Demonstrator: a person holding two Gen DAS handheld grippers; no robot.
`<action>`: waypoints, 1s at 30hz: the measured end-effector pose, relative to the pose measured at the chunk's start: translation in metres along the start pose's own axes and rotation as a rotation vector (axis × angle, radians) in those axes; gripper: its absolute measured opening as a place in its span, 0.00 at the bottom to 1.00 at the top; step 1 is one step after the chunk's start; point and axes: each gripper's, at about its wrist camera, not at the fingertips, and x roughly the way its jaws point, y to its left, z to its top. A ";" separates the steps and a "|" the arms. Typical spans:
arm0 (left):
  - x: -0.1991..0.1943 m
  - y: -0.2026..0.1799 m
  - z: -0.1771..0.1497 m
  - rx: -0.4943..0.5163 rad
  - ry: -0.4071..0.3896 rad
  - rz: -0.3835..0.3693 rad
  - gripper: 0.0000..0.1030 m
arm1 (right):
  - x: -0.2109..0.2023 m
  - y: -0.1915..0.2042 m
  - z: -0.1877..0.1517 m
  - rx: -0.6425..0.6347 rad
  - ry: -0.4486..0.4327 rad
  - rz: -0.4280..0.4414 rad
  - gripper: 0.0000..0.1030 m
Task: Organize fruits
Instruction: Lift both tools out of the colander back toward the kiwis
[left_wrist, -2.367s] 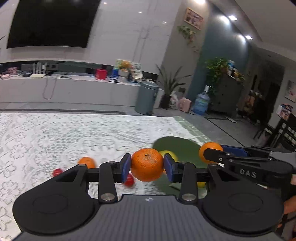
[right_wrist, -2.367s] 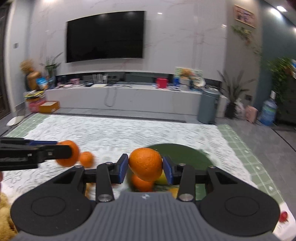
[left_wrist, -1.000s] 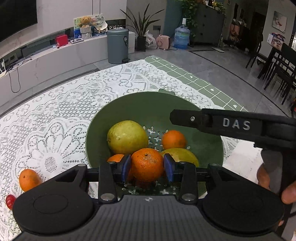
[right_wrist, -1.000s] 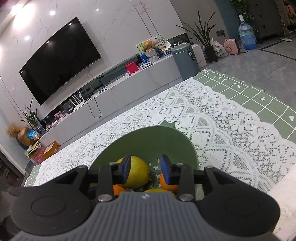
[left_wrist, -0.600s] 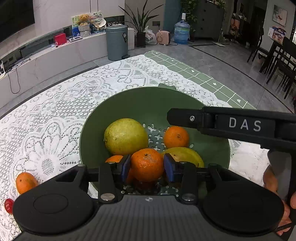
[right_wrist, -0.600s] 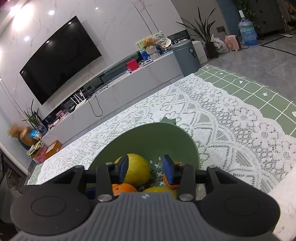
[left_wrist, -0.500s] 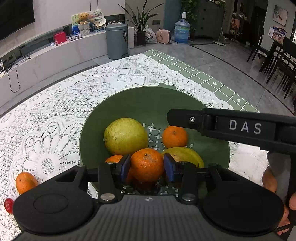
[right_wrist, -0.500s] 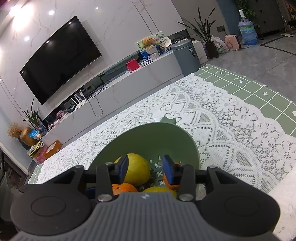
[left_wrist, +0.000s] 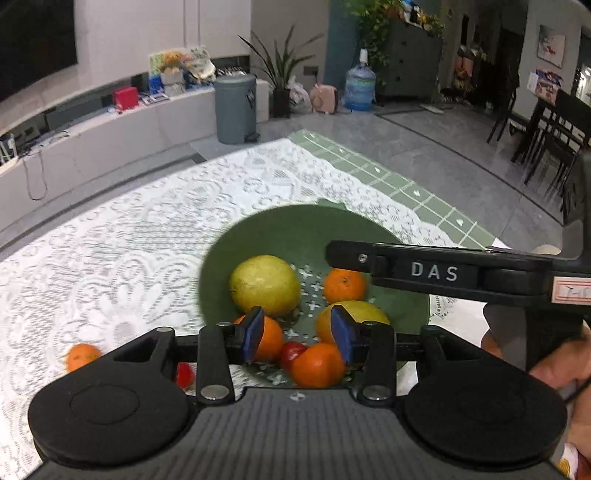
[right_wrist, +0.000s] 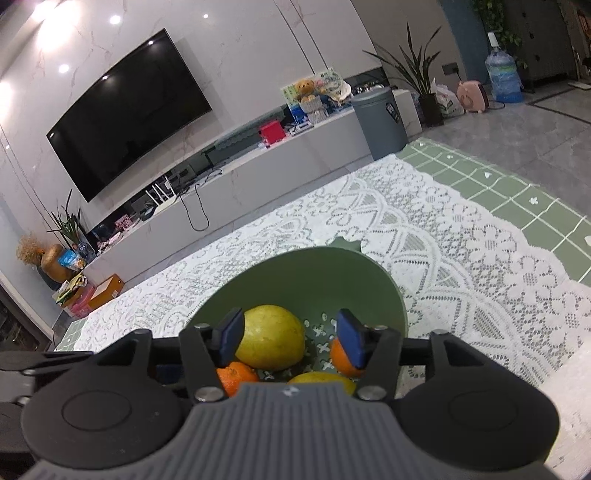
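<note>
A green colander bowl (left_wrist: 314, 229) on the lace cloth holds a yellow-green pear (left_wrist: 264, 284), a yellow fruit (left_wrist: 356, 314), a small red fruit (left_wrist: 291, 352) and three oranges. My left gripper (left_wrist: 297, 334) hovers over the bowl's near side with its jaws opening. One orange (left_wrist: 317, 363) lies loose in the bowl just below its blue pads, which do not press on it. My right gripper (right_wrist: 291, 338) is above the same bowl (right_wrist: 310, 254), jaws opening, nothing between them. Below it lie the pear (right_wrist: 271, 338) and two oranges (right_wrist: 231, 376).
One orange (left_wrist: 82, 356) and a red fruit (left_wrist: 184, 374) lie on the white lace tablecloth (left_wrist: 129, 258) left of the bowl. The right gripper's black finger (left_wrist: 432, 271) reaches across the bowl's right side, with a hand (left_wrist: 565, 369) behind it. Floor lies beyond the cloth's far edge.
The left gripper's pads parted and let go of the orange, which now lies in the bowl; the gripper pulled up and back a little. The right gripper's jaws spread wider.
</note>
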 end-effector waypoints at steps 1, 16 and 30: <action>-0.005 0.002 -0.001 -0.006 -0.008 0.009 0.48 | -0.002 0.002 0.000 -0.008 -0.007 0.000 0.57; -0.086 0.074 -0.040 -0.156 -0.143 0.187 0.50 | -0.035 0.035 -0.011 -0.081 -0.069 0.039 0.63; -0.102 0.121 -0.096 -0.235 -0.174 0.267 0.53 | -0.049 0.119 -0.058 -0.322 -0.133 0.098 0.63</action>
